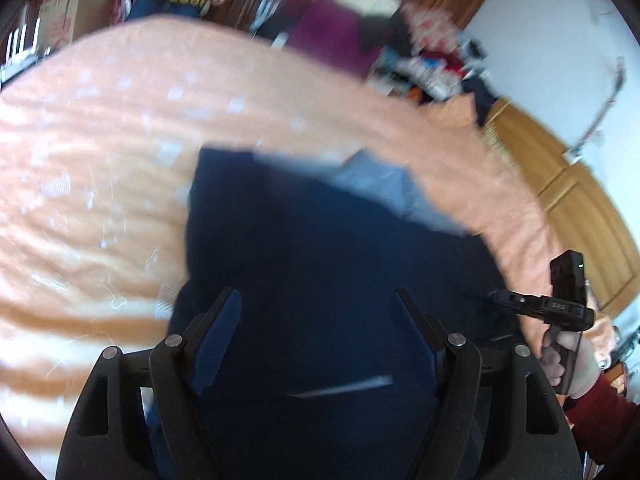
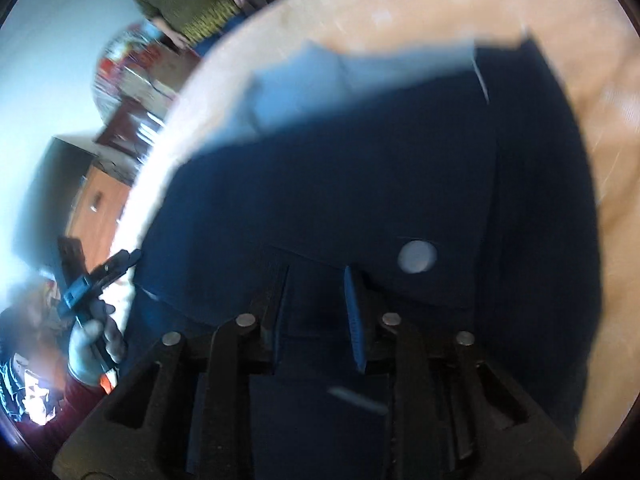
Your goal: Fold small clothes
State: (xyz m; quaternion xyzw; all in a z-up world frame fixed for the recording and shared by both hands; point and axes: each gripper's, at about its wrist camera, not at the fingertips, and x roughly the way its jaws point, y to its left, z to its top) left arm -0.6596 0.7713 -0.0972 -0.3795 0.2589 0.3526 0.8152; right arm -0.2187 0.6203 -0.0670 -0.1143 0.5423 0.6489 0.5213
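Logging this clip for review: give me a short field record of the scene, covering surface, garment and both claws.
surface: peach bedspread
garment: navy garment, light blue part at its far edge, white button
left claw: open, over the navy cloth
right claw: fingers narrowly apart, cloth between them; grip unclear
image quality: motion blur in both views

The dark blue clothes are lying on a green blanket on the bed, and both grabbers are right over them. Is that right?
Not quite. The blanket is peach-orange with pale spots, not green; the left wrist view shows it best. The rest holds: the dark blue clothes lie on it, and the left gripper and right gripper are both over them.
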